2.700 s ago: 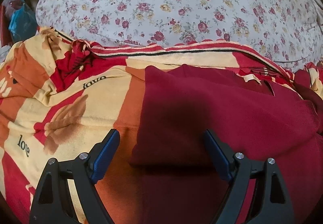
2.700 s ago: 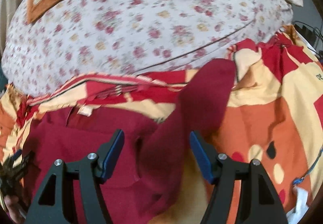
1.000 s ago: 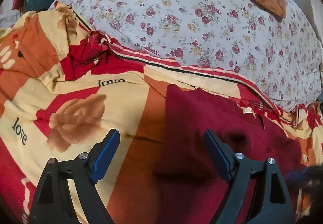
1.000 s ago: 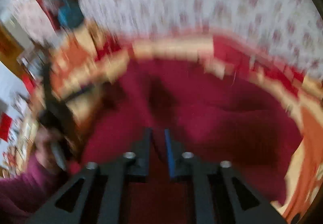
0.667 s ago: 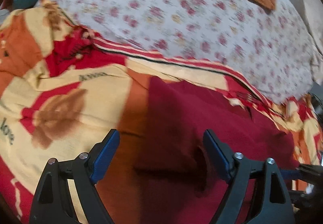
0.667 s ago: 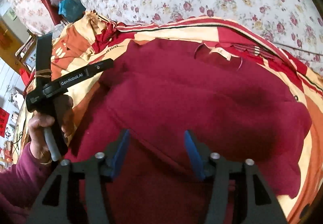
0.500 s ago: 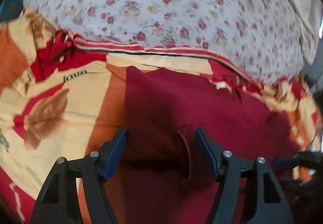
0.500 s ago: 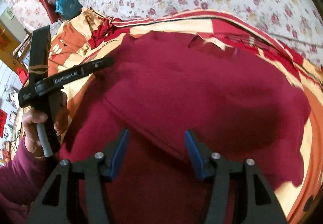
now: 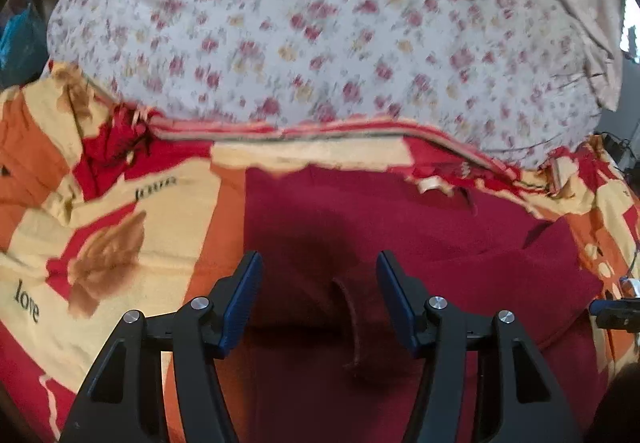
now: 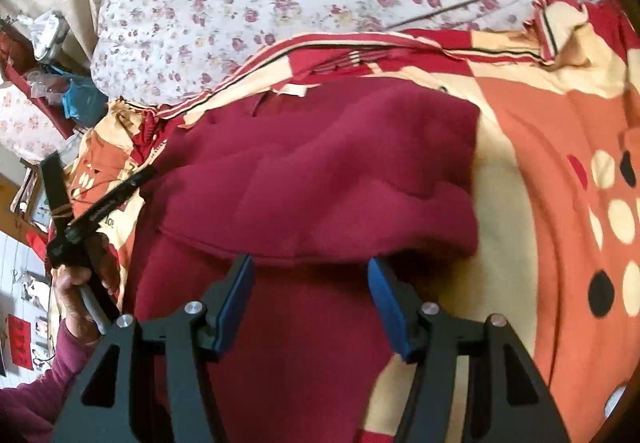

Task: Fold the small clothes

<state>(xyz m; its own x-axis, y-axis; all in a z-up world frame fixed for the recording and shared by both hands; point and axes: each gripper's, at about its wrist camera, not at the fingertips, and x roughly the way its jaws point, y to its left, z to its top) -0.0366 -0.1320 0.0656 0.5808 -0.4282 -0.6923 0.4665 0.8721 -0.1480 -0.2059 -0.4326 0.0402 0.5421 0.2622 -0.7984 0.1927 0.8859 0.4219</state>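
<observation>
At the bottom centre of the left wrist view, the left gripper (image 9: 318,293) is closing about half-wide around a raised cuff-like ridge (image 9: 348,317) of the dark red garment (image 9: 400,227), its pads not yet on it, probably to pick up that edge for a fold. The right gripper (image 10: 310,293), bottom centre of its own view, stands part open and grips nothing, poised at the folded hem. The garment lies on the orange patterned blanket (image 10: 540,147), a soft, flat place to fold.

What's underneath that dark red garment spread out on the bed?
The dark red garment lies on an orange, cream and red patterned blanket, which shows all around it. Whatever sits directly beneath its middle is covered.
</observation>
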